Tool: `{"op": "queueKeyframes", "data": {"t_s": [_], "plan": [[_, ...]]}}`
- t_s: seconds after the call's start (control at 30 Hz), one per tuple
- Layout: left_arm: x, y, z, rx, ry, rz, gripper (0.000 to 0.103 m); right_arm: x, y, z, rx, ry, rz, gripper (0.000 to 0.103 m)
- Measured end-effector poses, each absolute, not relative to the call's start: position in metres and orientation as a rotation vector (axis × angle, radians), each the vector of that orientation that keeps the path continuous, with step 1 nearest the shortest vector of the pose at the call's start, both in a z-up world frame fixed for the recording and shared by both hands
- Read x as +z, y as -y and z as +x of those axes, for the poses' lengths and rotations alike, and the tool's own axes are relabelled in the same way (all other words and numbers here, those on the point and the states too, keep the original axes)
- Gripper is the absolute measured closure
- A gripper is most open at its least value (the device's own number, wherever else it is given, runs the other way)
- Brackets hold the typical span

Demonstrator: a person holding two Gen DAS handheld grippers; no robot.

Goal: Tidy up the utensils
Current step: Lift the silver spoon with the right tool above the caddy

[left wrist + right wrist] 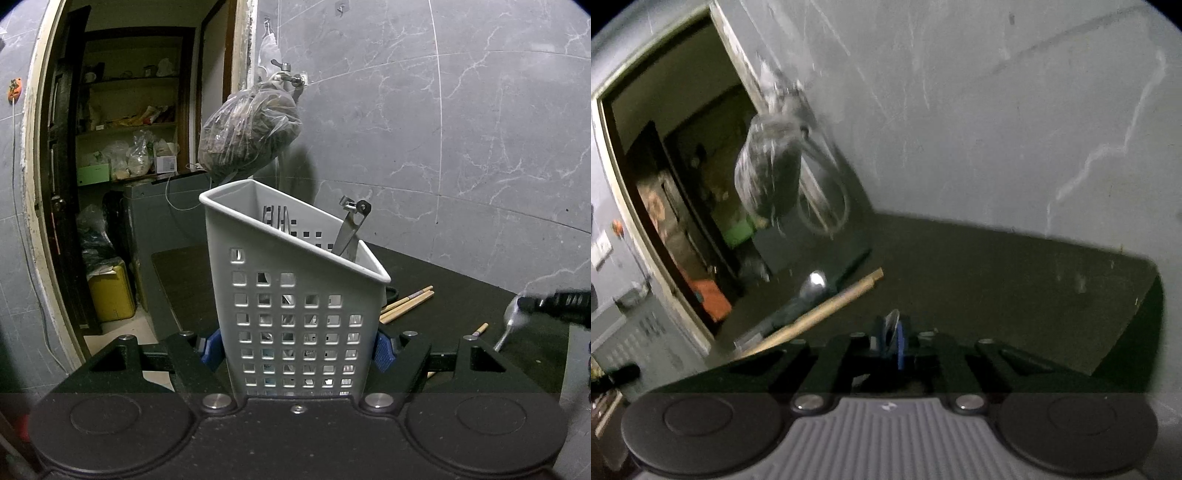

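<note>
Left tongs [297, 350] clamp upright caddy [295, 314], peeler [349, 229] leaning right.

- A home's utility or kitchen corner, with a grey marble-look tiled wall [424, 122] at twelve o'clock.
- At ten o'clock, an open doorway [48, 184] into a pantry: cluttered shelves [129, 125], bags, boxes.
- A plastic bag [251, 136] hangs from a wall tap [286, 75].
</note>
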State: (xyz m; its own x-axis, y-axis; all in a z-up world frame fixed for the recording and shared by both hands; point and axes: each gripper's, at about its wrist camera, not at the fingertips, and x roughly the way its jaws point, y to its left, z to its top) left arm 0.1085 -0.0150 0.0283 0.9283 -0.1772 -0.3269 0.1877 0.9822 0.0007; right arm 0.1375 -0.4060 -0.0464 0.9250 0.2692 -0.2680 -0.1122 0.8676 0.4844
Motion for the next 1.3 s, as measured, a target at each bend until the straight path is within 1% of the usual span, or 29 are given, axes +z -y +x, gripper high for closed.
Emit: {"op": "queueKeyframes", "data": {"t_s": [0.13,0.27,0.37,0.47,0.63,0.87,1.13,1.3], "plan": [[0.029,0.014,0.108,-0.187,-0.332,0.032,0.027,-0.017,0.397,0.123,0.17,-0.214,0.412,0.1],[0.028,0.014,0.108,-0.187,-0.332,0.032,0.027,0.016,0.373,0.11,0.137,-0.084,0.226,0.1],[0.028,0.014,0.108,-0.187,-0.331,0.032,0.027,0.032,0.354,0.107,0.123,-0.042,0.098,0.1],[0.028,0.014,0.108,-0.188,-0.332,0.033,0.027,0.039,0.338,0.107,0.138,-0.026,0.033,0.1],[0.028,0.014,0.108,-0.187,-0.331,0.033,0.027,0.053,0.322,0.11,0.178,0.013,0.004,0.1],[0.028,0.014,0.108,-0.187,-0.332,0.032,0.027,0.105,0.29,0.102,0.301,0.207,-0.068,0.1],[0.028,0.014,0.108,-0.186,-0.331,0.032,0.027,0.164,0.248,0.109,0.512,0.4,-0.032,0.1],[0.028,0.014,0.108,-0.187,-0.331,0.032,0.027,0.17,0.214,0.113,0.634,0.419,-0.035,0.1]]}}
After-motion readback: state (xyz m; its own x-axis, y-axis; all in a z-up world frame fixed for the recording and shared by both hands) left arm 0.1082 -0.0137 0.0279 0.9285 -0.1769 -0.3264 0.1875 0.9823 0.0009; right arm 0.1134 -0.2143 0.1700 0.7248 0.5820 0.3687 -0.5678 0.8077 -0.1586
